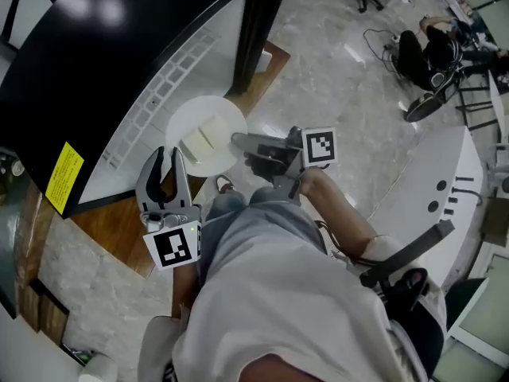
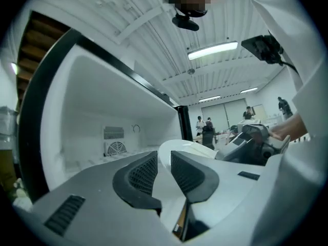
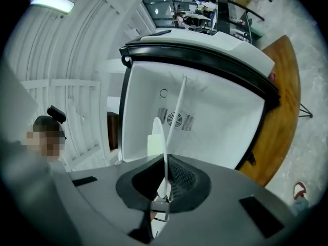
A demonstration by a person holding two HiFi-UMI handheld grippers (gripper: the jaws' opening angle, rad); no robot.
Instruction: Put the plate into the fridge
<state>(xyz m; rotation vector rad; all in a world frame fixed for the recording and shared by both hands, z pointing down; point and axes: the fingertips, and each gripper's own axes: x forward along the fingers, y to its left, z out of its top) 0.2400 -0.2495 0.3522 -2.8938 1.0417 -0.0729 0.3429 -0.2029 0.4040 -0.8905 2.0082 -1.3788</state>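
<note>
right gripper [image 1: 241, 141] pinching plate [image 1: 216, 114] by its rim, centre frame, at the open fridge [image 1: 171, 78] mouth. left gripper [image 1: 168, 159] spread, empty, lower left. my plan: keep plate level so the pale block [image 1: 202, 140] stays put, slide straight in, let go once seated.

Pale marble floor [image 1: 342, 94] under a wooden board [image 1: 111, 229], black fridge [image 1: 95, 70] on the board

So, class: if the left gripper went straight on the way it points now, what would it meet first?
Probably the rim of the white plate that the right gripper holds, just past the left gripper's open jaws; the fridge interior lies behind. Depth is unclear.
</note>
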